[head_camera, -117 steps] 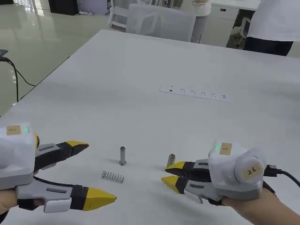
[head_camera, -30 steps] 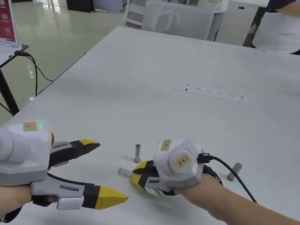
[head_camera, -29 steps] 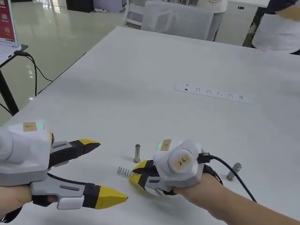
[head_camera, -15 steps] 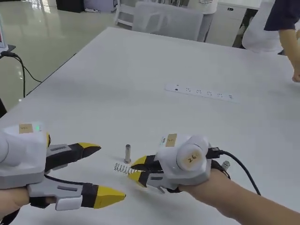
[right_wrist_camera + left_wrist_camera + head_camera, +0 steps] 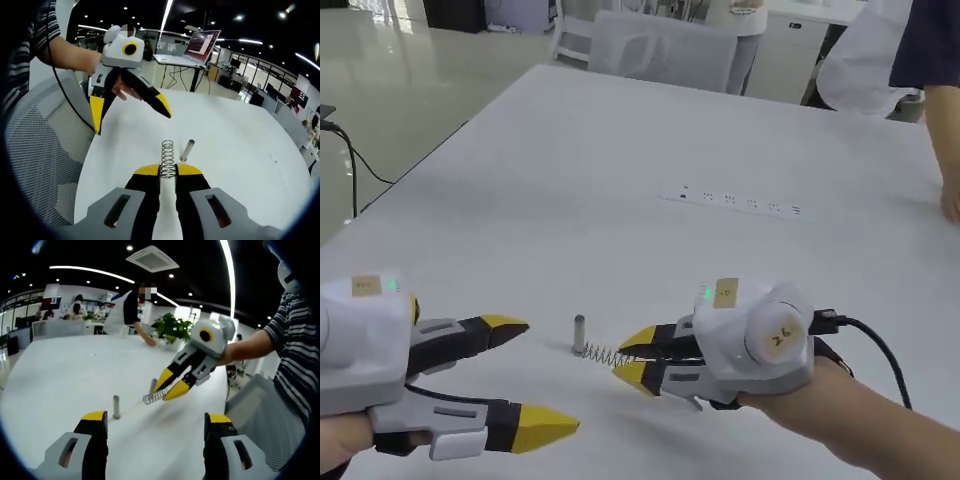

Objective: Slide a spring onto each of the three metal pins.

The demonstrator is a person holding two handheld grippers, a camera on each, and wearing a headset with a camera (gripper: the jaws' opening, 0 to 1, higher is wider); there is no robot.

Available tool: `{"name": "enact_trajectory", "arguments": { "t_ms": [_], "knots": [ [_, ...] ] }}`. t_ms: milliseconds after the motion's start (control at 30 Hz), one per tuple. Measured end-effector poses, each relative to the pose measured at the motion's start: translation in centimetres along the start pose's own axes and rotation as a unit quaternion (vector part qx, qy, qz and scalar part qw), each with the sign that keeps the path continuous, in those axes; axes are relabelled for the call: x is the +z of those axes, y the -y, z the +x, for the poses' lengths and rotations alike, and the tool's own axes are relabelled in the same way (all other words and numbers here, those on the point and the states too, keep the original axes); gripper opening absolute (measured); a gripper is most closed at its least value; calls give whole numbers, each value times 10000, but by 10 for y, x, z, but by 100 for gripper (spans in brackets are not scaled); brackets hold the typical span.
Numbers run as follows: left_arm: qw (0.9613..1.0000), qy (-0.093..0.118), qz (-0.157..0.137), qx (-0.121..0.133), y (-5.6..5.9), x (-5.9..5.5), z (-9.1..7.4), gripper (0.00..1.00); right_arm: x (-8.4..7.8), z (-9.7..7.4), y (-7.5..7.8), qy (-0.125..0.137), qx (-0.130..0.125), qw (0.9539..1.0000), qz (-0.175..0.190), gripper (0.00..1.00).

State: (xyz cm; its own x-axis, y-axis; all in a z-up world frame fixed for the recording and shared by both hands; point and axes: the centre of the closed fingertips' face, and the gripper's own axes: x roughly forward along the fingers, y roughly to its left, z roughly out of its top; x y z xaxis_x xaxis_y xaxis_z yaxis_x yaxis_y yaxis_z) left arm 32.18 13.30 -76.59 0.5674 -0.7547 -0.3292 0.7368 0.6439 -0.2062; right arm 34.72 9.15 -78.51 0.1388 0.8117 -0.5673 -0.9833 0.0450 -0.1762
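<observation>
The right gripper (image 5: pixel 632 360) is pinching the spring (image 5: pixel 604 353) by one end, freeing the other for the upright pin (image 5: pixel 579 334); the left gripper (image 5: pixel 542 376) is hovering spread wide, empty.

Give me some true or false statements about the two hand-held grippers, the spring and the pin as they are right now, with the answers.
1. The right hand-held gripper is shut on the spring. True.
2. The spring sits over the pin. False: it is held beside the pin, its free end near it.
3. The left hand-held gripper grips the pin. False: its jaws stand open, holding nothing, apart from the pin.
4. The pin stands upright on the table. True.
</observation>
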Motion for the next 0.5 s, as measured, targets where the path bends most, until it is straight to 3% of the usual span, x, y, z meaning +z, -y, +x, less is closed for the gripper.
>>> {"name": "enact_trajectory", "arguments": {
  "t_ms": [500],
  "knots": [
    [9995,-129,134,-250,8,1,12,66,-15,-23,-13,-142,47,9996,-222,8]
  ]
}}
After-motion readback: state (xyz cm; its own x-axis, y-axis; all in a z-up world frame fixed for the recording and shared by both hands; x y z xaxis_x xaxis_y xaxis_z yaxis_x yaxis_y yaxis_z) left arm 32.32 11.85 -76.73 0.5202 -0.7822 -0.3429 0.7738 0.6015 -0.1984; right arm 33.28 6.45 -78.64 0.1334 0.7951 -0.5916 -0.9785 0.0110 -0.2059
